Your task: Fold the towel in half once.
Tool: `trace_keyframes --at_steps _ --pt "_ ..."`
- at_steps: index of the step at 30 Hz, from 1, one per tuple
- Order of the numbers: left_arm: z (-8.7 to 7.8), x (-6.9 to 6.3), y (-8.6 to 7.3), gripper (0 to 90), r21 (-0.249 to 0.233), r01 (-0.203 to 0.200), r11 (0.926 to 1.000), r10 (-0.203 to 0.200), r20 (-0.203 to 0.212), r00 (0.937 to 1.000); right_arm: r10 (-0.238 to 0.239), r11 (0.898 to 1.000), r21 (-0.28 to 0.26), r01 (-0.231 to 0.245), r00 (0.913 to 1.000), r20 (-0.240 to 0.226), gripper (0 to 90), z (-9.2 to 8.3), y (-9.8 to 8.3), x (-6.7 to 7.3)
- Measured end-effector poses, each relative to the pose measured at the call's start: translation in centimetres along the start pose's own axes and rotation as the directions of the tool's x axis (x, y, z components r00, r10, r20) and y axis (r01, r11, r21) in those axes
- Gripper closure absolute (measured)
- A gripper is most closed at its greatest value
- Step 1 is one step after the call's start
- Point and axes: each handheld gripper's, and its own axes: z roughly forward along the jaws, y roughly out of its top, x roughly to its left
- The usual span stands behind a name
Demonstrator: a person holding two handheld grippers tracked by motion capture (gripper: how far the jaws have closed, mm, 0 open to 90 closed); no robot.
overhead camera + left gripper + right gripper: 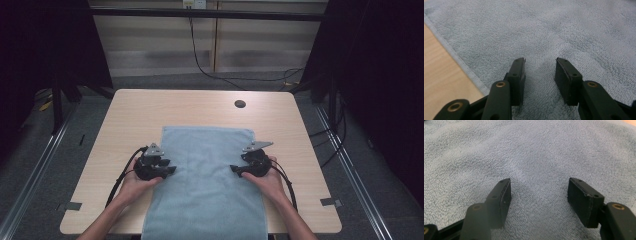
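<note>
Because it lies flat and lengthwise, towel: the pale blue towel [207, 182] covers the middle of the table, its far edge about halfway up the top and its near end hanging over the near edge, so both long sides are open to a grip.
Towel surface: smooth, with no fold in it yet; the hemmed left edge [454, 58] runs beside bare wood in the left gripper view.
Left gripper: the left gripper [170, 170] sits at the towel's left side, about midway along it, pointing inward over the cloth; its jaws stand moderately apart with nothing between them, the terry lying under the gap.
Right gripper: the right gripper [235, 170] mirrors it on the right side; its jaws stand wide, and they too hold nothing.
Why so placed: the matched, facing positions suggest the two hands mean to work the cloth together, probably pinching or pressing it for a fold.
Table: the light wooden table [140, 107] is bare on its far half apart from a dark cable hole [240, 104].
</note>
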Motion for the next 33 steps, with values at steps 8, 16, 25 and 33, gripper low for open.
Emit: trace_keyframes --at_steps 8,16,25,33 --pt "-1.6 -1.7 -1.7 61.4 -0.01 0.012 0.9999 -0.011 0.024 0.9996 -0.028 1.0 -0.01 0.027 0.999 -0.036 36.7 -1.5 -1.6 1.2" --pt "-3.0 -3.4 -3.1 61.5 -0.005 0.054 0.9985 -0.054 0.073 0.9959 -0.069 0.997 0.016 0.071 0.9958 -0.06 36.6 -3.0 -3.0 2.9" --pt "-4.4 -4.6 -3.9 61.9 0.005 0.066 0.9978 -0.066 0.103 0.9925 -0.03 0.999 0.037 0.036 0.9879 -0.152 38.8 -4.5 -3.6 3.8" --pt "-3.0 -1.2 -0.5 54.1 -0.071 0.086 0.9938 -0.081 0.071 0.9942 0.076 0.996 -0.029 -0.079 0.9946 -0.071 38.3 -3.4 -0.6 -2.0"
